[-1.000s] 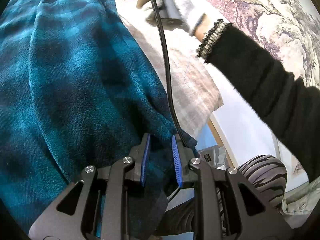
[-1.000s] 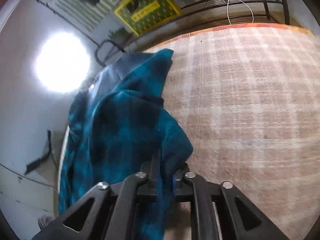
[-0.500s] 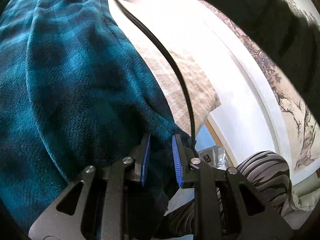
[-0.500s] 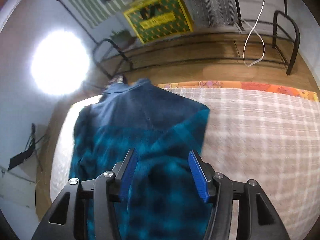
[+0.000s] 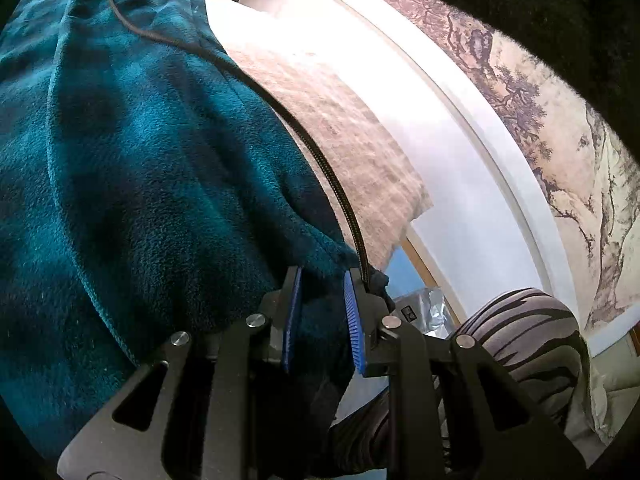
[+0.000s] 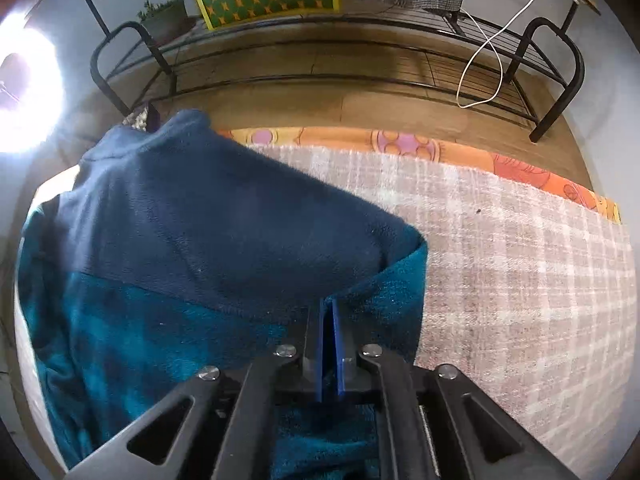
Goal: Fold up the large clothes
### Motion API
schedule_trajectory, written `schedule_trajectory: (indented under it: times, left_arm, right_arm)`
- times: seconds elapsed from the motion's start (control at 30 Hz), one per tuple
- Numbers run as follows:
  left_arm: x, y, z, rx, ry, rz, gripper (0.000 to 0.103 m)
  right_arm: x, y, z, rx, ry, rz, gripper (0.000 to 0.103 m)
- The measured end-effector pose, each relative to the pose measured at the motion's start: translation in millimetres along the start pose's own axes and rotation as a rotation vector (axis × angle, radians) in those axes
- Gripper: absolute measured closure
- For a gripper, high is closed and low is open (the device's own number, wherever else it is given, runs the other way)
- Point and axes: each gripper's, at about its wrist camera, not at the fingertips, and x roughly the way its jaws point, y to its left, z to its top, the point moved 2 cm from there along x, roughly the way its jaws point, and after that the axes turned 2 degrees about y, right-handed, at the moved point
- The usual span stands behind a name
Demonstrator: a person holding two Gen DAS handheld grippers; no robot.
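Mid-fold: fleece jacket [image 6: 192, 248] spread on bed [image 6: 520, 280], near its left edge. Left gripper [image 5: 320, 312] jaws clamped on jacket hem; right gripper [image 6: 330, 344] jaws together, empty. Next: regrasp w/ right, fold over.

Wood floor [image 6: 360, 104], black metal rack [image 6: 552, 72], landscape mural wall [image 5: 520, 92].

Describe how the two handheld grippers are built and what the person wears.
Both the left gripper and right gripper have black angular linkage frames, silver rivets and blue ribbed pads. A black braided cable trails past the left one. Fuzzy black sleeve, zebra-striped trousers.
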Motion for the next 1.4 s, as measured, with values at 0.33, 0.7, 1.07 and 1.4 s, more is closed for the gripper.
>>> schedule_trajectory:
  times: [0.33, 0.7, 1.07, 1.4]
  left_arm:
    - [-1, 0, 0, 0.001, -0.006, -0.001, 0.082]
    - [-3, -2, 0, 0.001, -0.005, 0.005, 0.082]
    - [-46, -11, -21, -0.042, -0.031, 0.083, 0.082]
    - [-106, -5, -54, -0.127, -0.113, 0.226, 0.081]
  right_arm:
    - [-67, -15, 22, 0.081, -0.258, 0.162, 0.103]
    - [-20, 25, 14, -0.027, -0.183, 0.273, 0.073]
    - [-228, -46, -105, -0.010, -0.419, 0.379, 0.064]
    - [-345, -115, -275, 0.028, -0.528, 0.379, 0.054]
